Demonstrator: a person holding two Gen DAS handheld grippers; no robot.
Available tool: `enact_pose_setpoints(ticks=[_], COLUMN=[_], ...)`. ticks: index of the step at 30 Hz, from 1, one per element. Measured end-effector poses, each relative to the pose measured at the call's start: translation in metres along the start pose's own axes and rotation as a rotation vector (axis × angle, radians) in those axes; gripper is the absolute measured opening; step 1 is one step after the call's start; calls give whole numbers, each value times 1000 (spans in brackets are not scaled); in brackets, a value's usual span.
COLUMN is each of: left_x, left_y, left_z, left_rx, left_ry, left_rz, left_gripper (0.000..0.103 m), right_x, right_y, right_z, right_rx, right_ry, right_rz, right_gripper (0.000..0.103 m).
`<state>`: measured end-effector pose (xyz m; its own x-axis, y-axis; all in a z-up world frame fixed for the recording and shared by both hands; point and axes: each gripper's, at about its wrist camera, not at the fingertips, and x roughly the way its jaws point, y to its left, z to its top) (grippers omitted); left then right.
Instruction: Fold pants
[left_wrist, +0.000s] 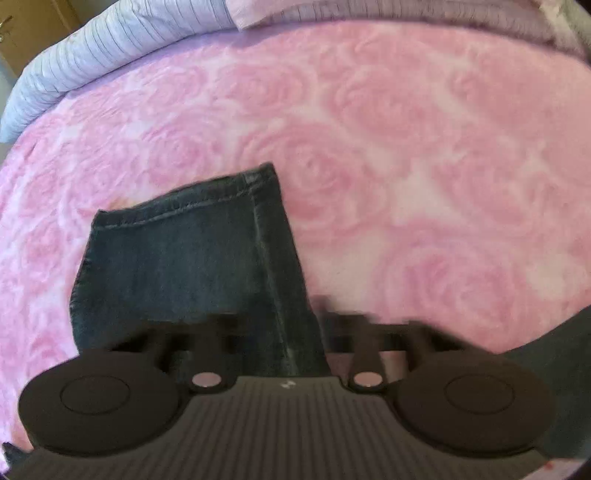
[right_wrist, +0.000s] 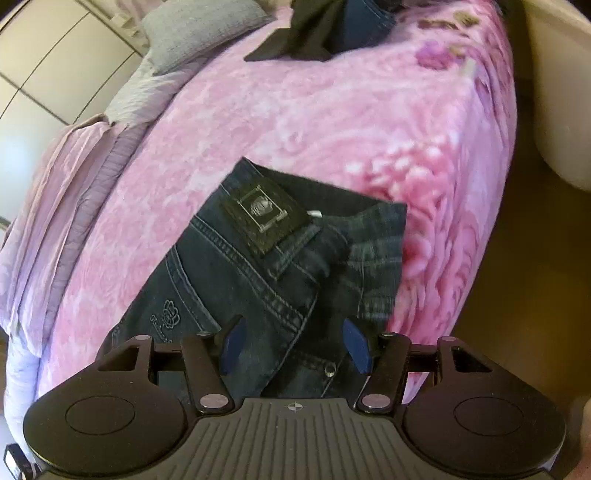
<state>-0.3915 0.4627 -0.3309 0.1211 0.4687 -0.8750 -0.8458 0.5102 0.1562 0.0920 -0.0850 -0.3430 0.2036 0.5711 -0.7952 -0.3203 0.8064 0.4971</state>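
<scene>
Dark blue jeans lie on a pink rose-patterned blanket (left_wrist: 406, 166). In the left wrist view one pant leg (left_wrist: 192, 258) with its stitched hem stretches away from my left gripper (left_wrist: 317, 317). That gripper's fingers are smeared by blur against the leg's right edge, the jaws look shut, and I cannot tell whether any denim is pinched. In the right wrist view the waistband with its dark leather patch (right_wrist: 264, 218) and a back pocket (right_wrist: 184, 306) lie under my right gripper (right_wrist: 294, 345). It stands open, its blue pads (right_wrist: 232, 347) apart over the denim without pressing it.
Striped grey pillows (left_wrist: 92, 55) and a pink one (left_wrist: 369, 14) line the bed's far side. Other dark clothes (right_wrist: 321, 33) lie at the far end of the blanket (right_wrist: 332, 122). A wardrobe (right_wrist: 44, 55) stands on the left; the bed edge drops to brown floor (right_wrist: 517, 295) on the right.
</scene>
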Motion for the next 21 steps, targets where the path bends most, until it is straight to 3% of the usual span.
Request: enact_pose_setpoints(ticks=[2,4,6,10,16,18,21], left_x=[-21,-56,-94,-157,-135,-129,-129], left_y=[19,51,96,178,215,215,218], left_z=[-7,-24,-53,-139,-253,-268,-272], left_rx=[-45,-129,-300,-610,-1051,-1143,-1212], left_ry=[-54,-121,-164,-168,-51,-87,-157], left_rz=[-20,9,25,117,-18,-57,-85], left_gripper=[0,0,0,0,4,9,25], right_x=[-2,-5,-8,-11,-1,2,0], right_y=[0,1,4,5,2,0,-4], right_z=[-2,-2,0,5,4,3,4], right_rx=[13,22,13,15,43,49,50], right_ry=[-6,-13,-20,-25,9,26,34], right_rz=[0,8,13,27,19,21,39], right_gripper=[56,56,56,56,56,56,57])
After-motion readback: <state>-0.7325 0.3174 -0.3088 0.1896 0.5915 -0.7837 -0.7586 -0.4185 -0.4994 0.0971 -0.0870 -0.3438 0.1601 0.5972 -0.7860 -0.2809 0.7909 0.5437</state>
